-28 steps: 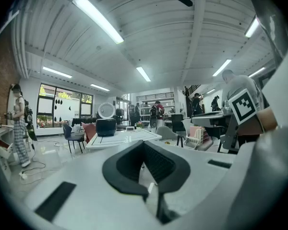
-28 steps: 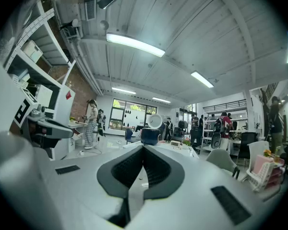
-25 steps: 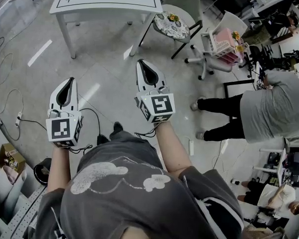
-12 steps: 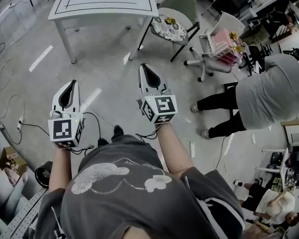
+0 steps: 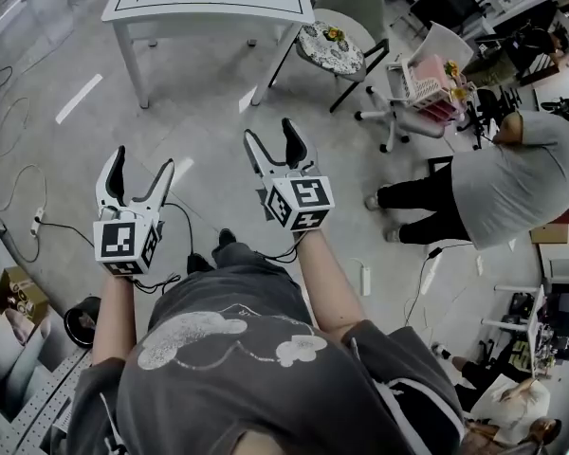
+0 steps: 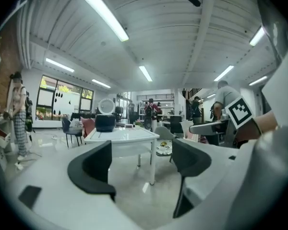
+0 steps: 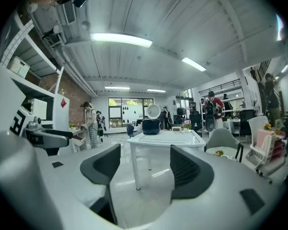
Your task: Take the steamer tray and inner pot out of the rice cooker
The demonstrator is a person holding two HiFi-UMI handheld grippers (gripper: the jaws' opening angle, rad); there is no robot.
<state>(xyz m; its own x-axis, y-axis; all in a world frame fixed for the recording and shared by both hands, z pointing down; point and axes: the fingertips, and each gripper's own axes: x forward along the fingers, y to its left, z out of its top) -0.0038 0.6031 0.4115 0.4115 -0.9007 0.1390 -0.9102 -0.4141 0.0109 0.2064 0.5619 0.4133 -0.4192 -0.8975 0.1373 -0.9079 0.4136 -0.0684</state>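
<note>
Left gripper (image 5: pixel 140 162) and right gripper (image 5: pixel 270 136), jaws just spread and empty, point toward the distant rice cooker (image 7: pixel 150 127), readied for reaching it

Head view: mounted overhead, facing steeply down onto the grey floor (image 5: pixel 209 93); the white rectangular black-lined tabletop (image 5: pixel 209 8) lies far off at the top edge.
Left gripper view: low, near level, facing that tabletop (image 6: pixel 122 136) from well away.
Right gripper view: likewise low and level, same tabletop (image 7: pixel 165 139) ahead.
Both gripper views share the black rice cooker with raised white lid (image 6: pixel 105 121) (image 7: pixel 150 126).
</note>
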